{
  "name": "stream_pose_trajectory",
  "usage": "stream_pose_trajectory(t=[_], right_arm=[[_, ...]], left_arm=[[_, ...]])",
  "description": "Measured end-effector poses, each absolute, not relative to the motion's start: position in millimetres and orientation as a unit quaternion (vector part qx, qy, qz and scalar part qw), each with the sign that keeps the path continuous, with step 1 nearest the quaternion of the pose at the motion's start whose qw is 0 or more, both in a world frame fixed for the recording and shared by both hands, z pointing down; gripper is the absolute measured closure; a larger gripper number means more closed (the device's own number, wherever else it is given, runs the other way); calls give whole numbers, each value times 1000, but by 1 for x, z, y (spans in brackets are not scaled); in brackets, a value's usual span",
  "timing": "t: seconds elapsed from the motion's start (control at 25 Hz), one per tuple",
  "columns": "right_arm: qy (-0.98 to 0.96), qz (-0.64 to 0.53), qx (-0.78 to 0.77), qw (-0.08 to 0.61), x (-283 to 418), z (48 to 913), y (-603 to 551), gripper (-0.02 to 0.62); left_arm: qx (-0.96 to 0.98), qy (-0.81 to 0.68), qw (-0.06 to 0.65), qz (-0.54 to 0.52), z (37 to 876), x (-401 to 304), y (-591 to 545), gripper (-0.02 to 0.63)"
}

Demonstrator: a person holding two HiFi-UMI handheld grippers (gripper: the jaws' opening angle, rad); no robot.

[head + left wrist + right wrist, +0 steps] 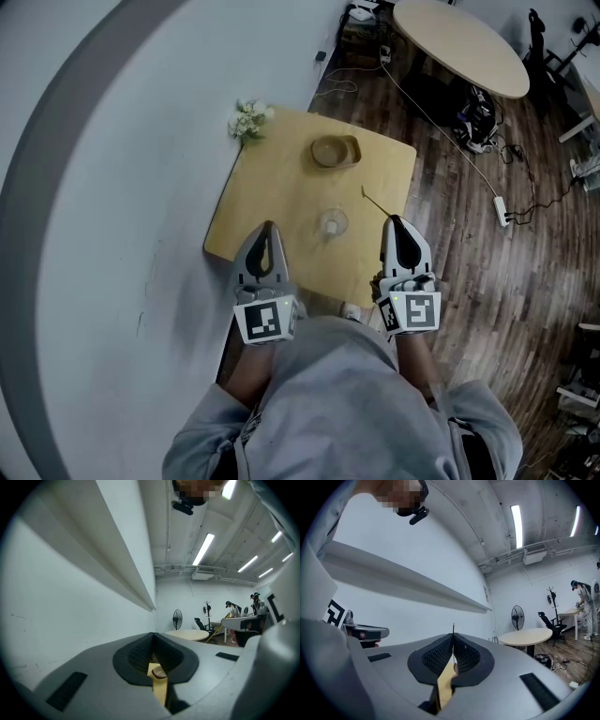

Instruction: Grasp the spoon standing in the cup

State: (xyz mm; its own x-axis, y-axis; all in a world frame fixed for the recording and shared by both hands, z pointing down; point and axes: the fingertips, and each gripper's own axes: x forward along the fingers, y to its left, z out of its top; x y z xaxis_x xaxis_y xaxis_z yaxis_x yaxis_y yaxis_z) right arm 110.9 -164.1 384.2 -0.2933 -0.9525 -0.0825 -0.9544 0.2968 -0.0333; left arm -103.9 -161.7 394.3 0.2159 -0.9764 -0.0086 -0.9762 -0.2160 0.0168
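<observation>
Nearest the camera, a grey sweatshirt (347, 412), and just past it two grey grippers held side by side over the near edge of the pale square wooden surface (272, 187). Left gripper (269, 226): jaws together, nothing between them, only a strip of the surface and the round wooden bowl (335, 150) seen through the slot below the tips. Right gripper (395, 220): closed on the thin dark spoon (376, 203), pinched at one end by the very tips. Spoon out of the clear glass cup (331, 223), up in the air just to the cup's right, not standing in it. Long axis in line with the right gripper's jaws, running straight out from the tips. From the head view, slanting away from the person and a little to the left, free end over the surface between the cup and the wooden bowl's right side. Too thin to tell which end carries the scoop. Likely trouble from here: a slender handle caught only at its end, so easy to pivot or slide out between the pads with any loosening or quick turn of the wrist, then drop onto the surface or the dark floor (469, 262) beside it. Worth avoiding a leftward sweep as well, enough to tap the cup with that long free end and tip it. Less risk to the wooden bowl, well apart farther back.
</observation>
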Motion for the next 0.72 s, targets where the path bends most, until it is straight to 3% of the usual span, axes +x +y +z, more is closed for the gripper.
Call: stream_pose_trajectory(t=[0.72], right_arm=[[805,18,-592,38,107,381,-164,592]], left_arm=[[785,-619,8,-6,397,-101,-165,604]])
